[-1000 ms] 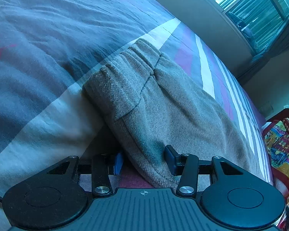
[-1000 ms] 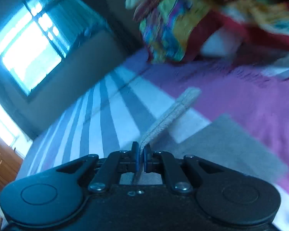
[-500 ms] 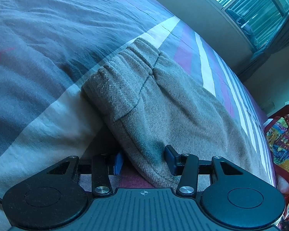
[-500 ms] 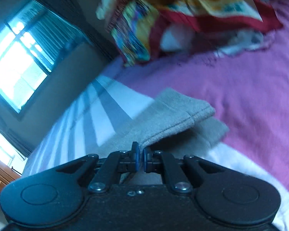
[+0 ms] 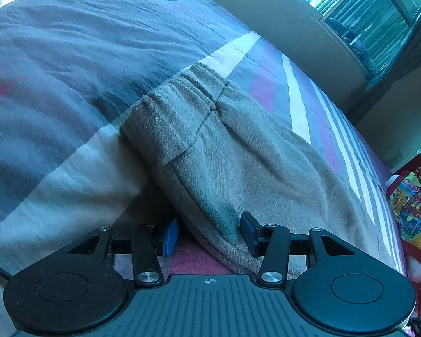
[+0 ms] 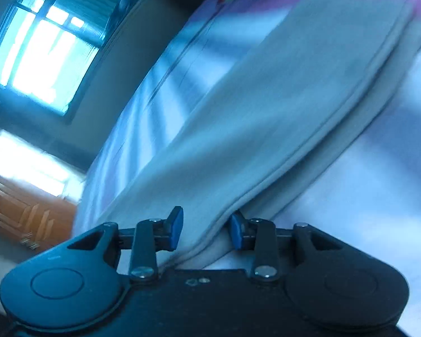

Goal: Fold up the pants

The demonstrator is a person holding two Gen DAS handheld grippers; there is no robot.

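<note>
Gray pants [image 5: 238,151] flat on the striped bed [image 5: 70,56], folded edge lying between the spread fingers of both left claw [image 5: 209,234] and right claw [image 6: 206,229], neither clamped; waistband shows only in left view, window [image 6: 42,47] beyond bed.

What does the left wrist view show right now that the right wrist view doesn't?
Only the left wrist view shows the elastic waistband and the open left gripper straddling the pants' near edge. Only the right wrist view shows the open right gripper, layered folded edges running from it, and a wooden cabinet. Both show the grey pants, striped bedsheet and window.
</note>
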